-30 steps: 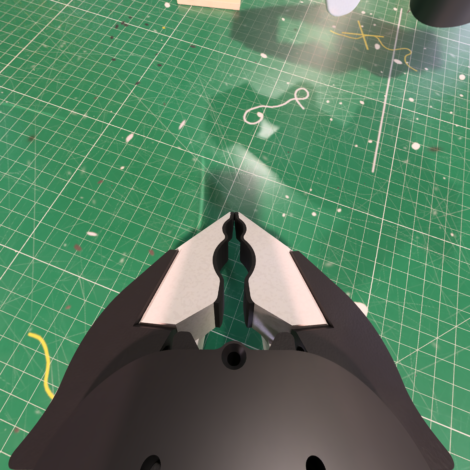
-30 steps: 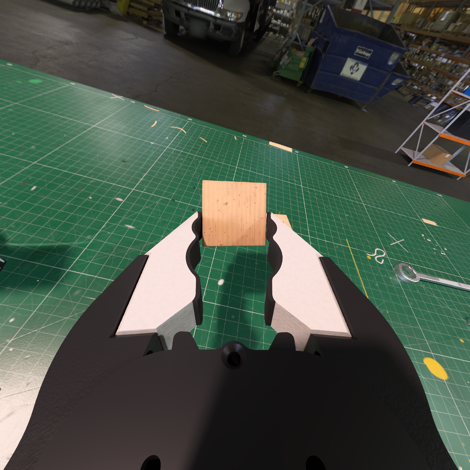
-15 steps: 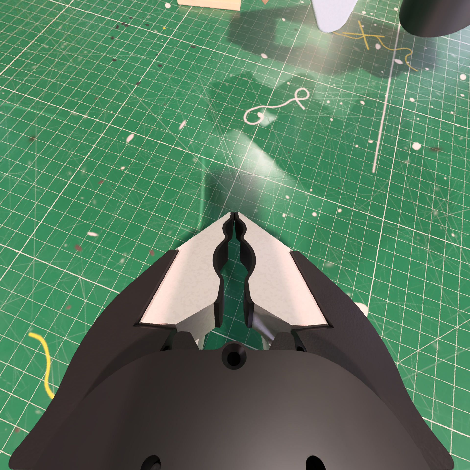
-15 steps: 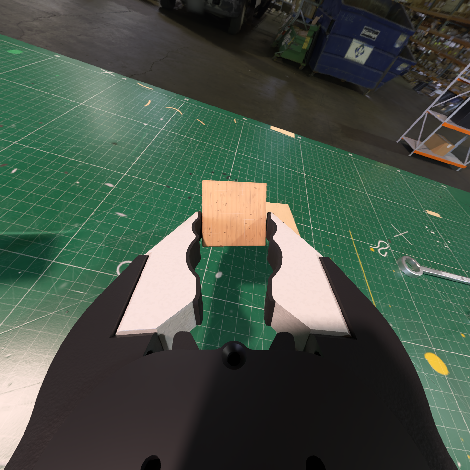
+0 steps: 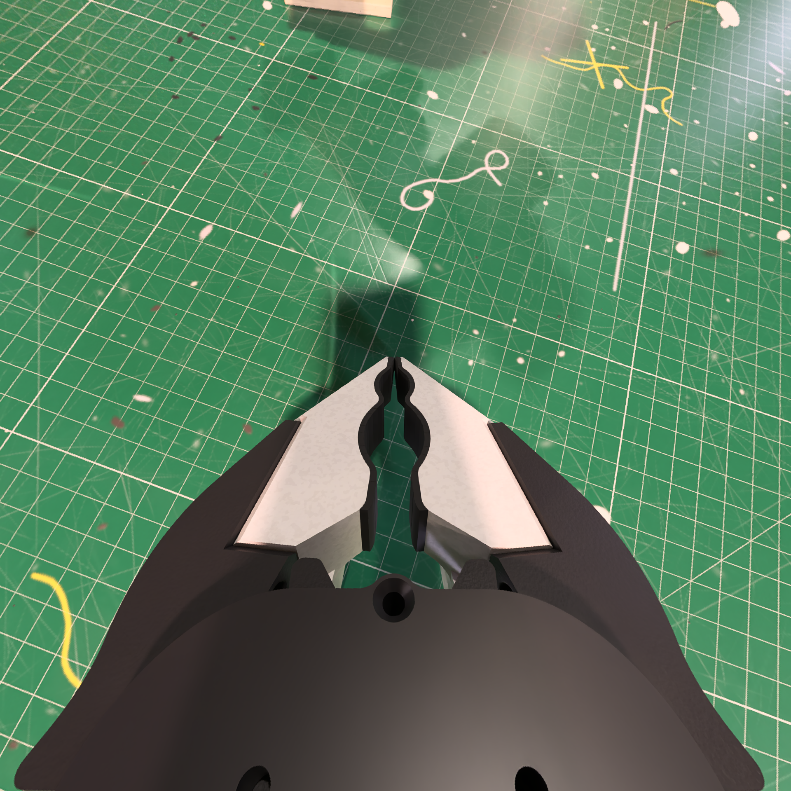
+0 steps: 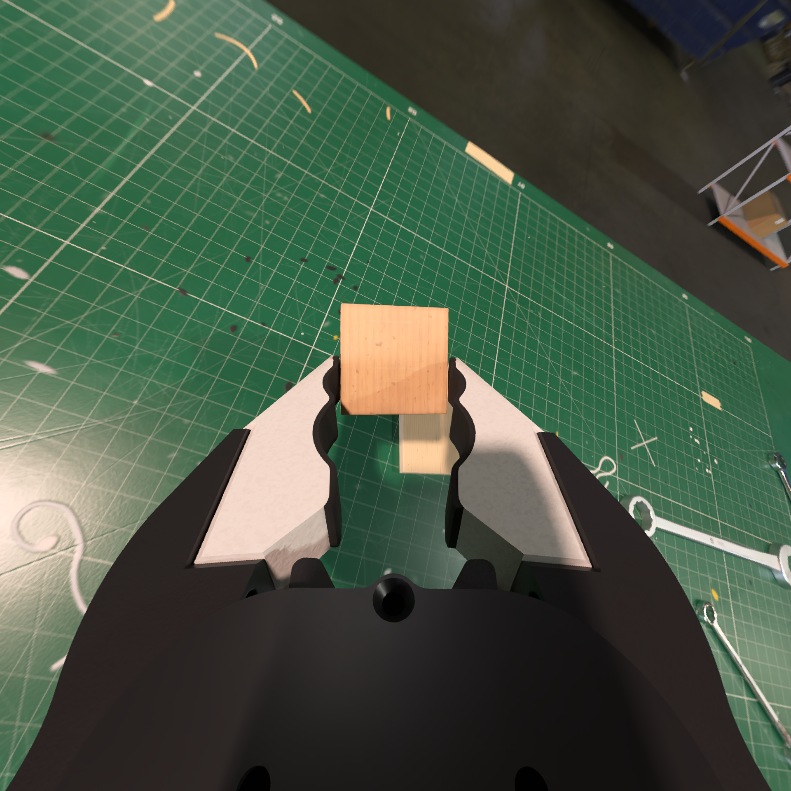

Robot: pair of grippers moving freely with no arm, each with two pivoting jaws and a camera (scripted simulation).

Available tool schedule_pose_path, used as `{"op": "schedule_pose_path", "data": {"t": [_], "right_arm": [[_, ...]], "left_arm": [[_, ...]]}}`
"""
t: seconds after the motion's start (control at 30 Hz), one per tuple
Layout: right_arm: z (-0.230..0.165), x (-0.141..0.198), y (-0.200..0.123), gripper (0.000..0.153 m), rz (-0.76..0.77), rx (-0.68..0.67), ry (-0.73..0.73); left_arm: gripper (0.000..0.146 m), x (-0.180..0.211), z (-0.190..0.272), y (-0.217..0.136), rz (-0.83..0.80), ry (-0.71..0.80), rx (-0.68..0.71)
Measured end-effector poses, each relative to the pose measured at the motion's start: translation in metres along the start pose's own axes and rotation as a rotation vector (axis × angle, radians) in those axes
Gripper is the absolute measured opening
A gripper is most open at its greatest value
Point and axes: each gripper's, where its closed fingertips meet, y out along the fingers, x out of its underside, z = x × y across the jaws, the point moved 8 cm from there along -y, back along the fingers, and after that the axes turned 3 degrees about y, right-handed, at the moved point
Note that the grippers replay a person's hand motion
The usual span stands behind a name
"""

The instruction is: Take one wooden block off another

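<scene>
My right gripper [image 6: 394, 364] is shut on an orange-brown wooden block [image 6: 394, 359] and holds it up in the air above the green cutting mat [image 6: 171, 214]. A paler wooden block [image 6: 423, 445] lies on the mat below and just behind it, partly hidden by the held block and my right finger. The pale block's near edge also shows at the top of the left wrist view [image 5: 338, 6]. My left gripper [image 5: 394, 359] is shut and empty, low over the mat, well short of that block.
Two silver wrenches [image 6: 706, 543] lie on the mat at the right of the right wrist view. The mat's far edge [image 6: 492, 167] runs diagonally, with dark floor and a shelf rack [image 6: 757, 201] beyond it.
My right gripper has risen and tipped downward with the orange-brown block, bringing the pale block into view beneath it. The other gripper has left the top of the left wrist view. My left gripper has not moved.
</scene>
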Motion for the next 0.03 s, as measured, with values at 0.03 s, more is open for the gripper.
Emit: {"op": "schedule_pose_path", "data": {"t": [0.03], "right_arm": [[0.0011, -0.0023, 0.0055, 0.051, -0.024, -0.009, -0.008]], "left_arm": [[0.0, 0.0, 0.0001, 0.0, 0.0, 0.001, 0.001]]}}
